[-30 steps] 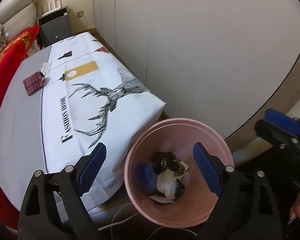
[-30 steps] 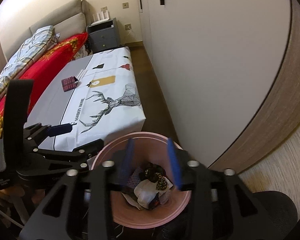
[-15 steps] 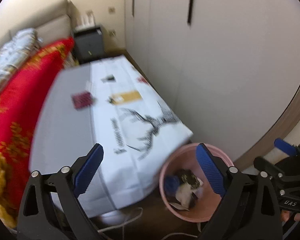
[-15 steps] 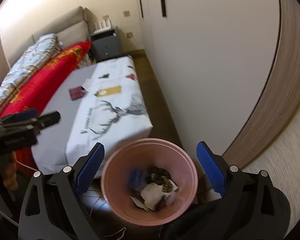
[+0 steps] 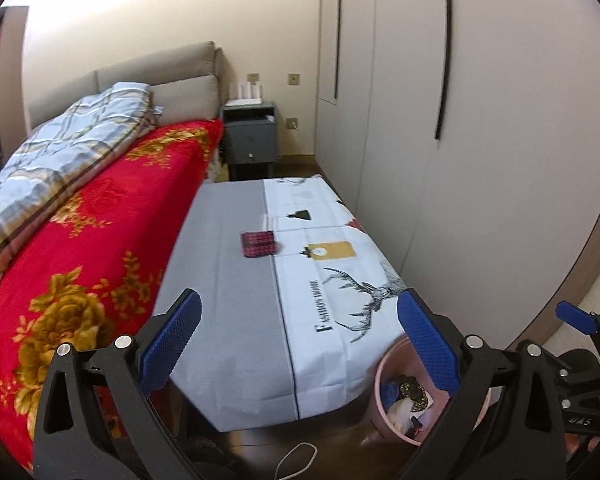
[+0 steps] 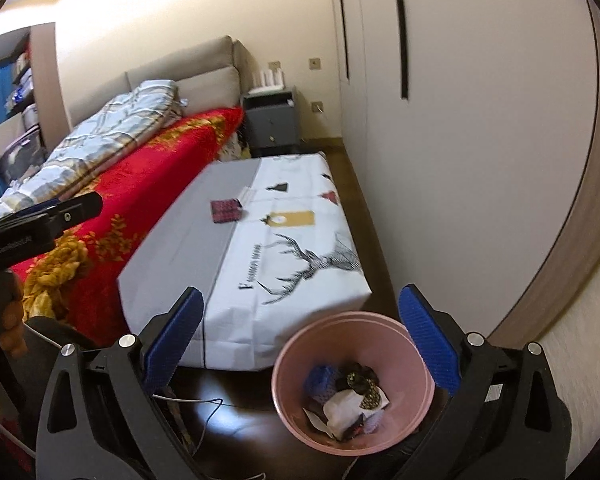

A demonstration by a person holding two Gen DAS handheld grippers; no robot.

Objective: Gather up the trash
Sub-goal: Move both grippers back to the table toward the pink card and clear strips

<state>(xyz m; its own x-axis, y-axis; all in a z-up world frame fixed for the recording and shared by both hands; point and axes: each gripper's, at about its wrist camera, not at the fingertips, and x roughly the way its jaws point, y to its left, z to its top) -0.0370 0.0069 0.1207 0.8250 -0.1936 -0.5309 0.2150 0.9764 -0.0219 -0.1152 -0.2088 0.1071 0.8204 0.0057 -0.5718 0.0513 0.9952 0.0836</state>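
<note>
You're facing a bedroom: a cloth-covered table (image 6: pixel 260 236) runs lengthwise toward the grey nightstand (image 6: pixel 272 120), with the red-blanketed bed (image 5: pixel 100 240) along its left edge and wardrobes (image 6: pixel 460 120) on its right. The pink bin (image 6: pixel 352 380) stands upright on the dark floor at the table's near right corner, mouth up, holding trash (image 6: pixel 346 400). Your left gripper (image 5: pixel 296 344) and right gripper (image 6: pixel 300 344) are opening, nothing between them.

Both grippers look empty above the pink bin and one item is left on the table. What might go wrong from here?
1. The red plaid item lies flat on the cloth-covered table, so the fingers may bunch the cloth.
2. The pink bin stands tight against the table's corner; a low swing may tip it.
3. White cables trail on the floor beside the bin, a snagging hazard.
</note>
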